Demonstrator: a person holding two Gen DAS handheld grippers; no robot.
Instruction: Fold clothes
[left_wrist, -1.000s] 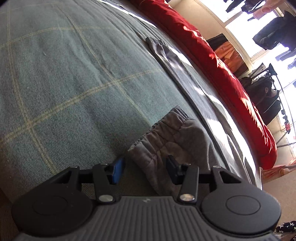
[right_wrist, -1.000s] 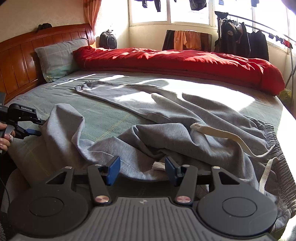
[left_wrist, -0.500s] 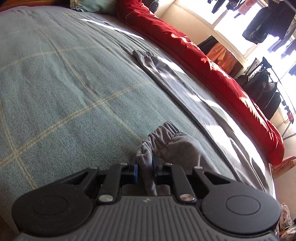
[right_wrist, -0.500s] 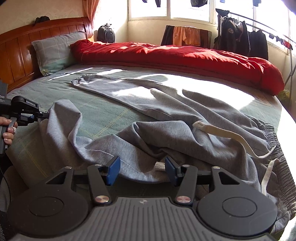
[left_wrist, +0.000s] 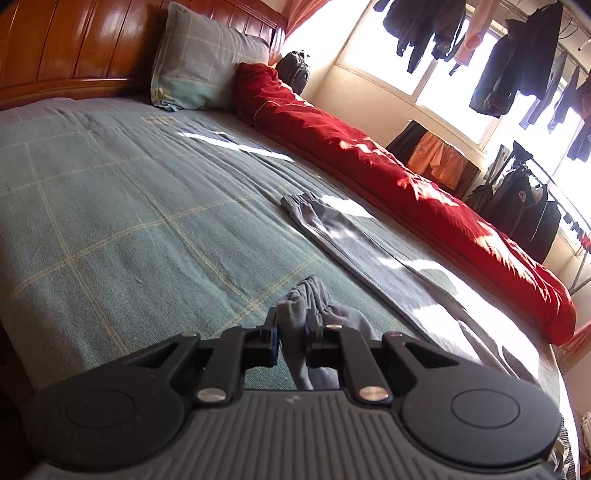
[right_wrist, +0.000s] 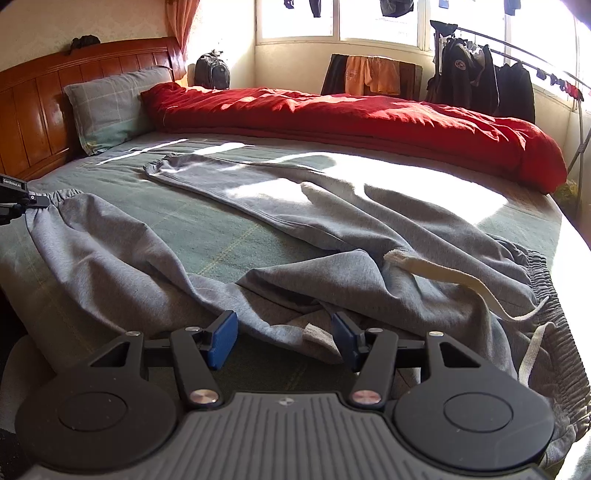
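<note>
Grey sweatpants (right_wrist: 332, 221) lie spread on the green checked bed sheet (right_wrist: 207, 229), waistband with a white drawstring (right_wrist: 458, 284) at the right. My left gripper (left_wrist: 291, 338) is shut on the cuff (left_wrist: 295, 314) of the near leg and holds it stretched out to the left; it shows in the right wrist view (right_wrist: 22, 201) at the left edge. The far leg (left_wrist: 354, 243) lies flat toward the red duvet. My right gripper (right_wrist: 284, 338) is open, its blue pads either side of a fold of grey cloth near the crotch.
A red duvet (right_wrist: 351, 118) lies rolled along the far side of the bed. A checked pillow (right_wrist: 107, 107) leans on the wooden headboard (right_wrist: 33, 118). Dark clothes hang on a rack (right_wrist: 480, 81) by the window. A backpack (right_wrist: 212, 72) stands in the corner.
My left gripper closed on the near leg's cuff and pulled it toward the headboard, stretching that leg out. My right gripper stayed open near the crotch.
</note>
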